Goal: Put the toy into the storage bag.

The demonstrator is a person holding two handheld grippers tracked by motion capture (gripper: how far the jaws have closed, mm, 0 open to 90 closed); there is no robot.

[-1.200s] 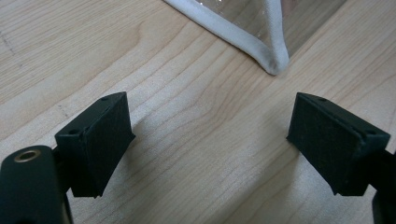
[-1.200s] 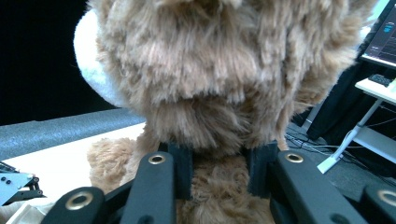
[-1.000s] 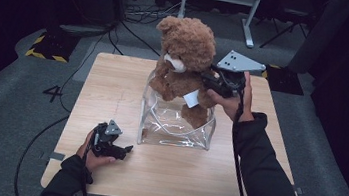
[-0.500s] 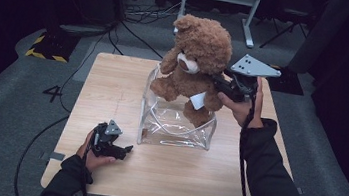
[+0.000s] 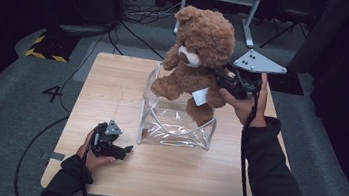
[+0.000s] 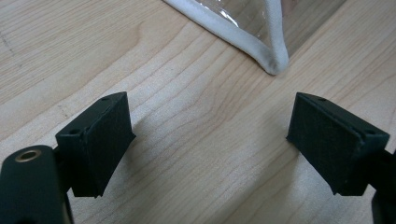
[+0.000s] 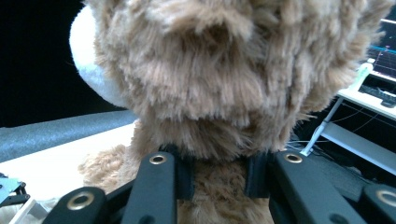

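left gripper: jaws wide apart, nothing between | over wooden table | clear bag corner ahead

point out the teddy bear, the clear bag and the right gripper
teddy bear [image 5: 205,36], high view, on its head
clear bag [image 5: 176,128], high view, on its see-through front wall
right gripper [image 5: 222,80], high view, where its jaws pinch the bear's back

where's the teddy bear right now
In the high view the teddy bear is mid-table, gripped by the right gripper, one leg inside the clear bag.
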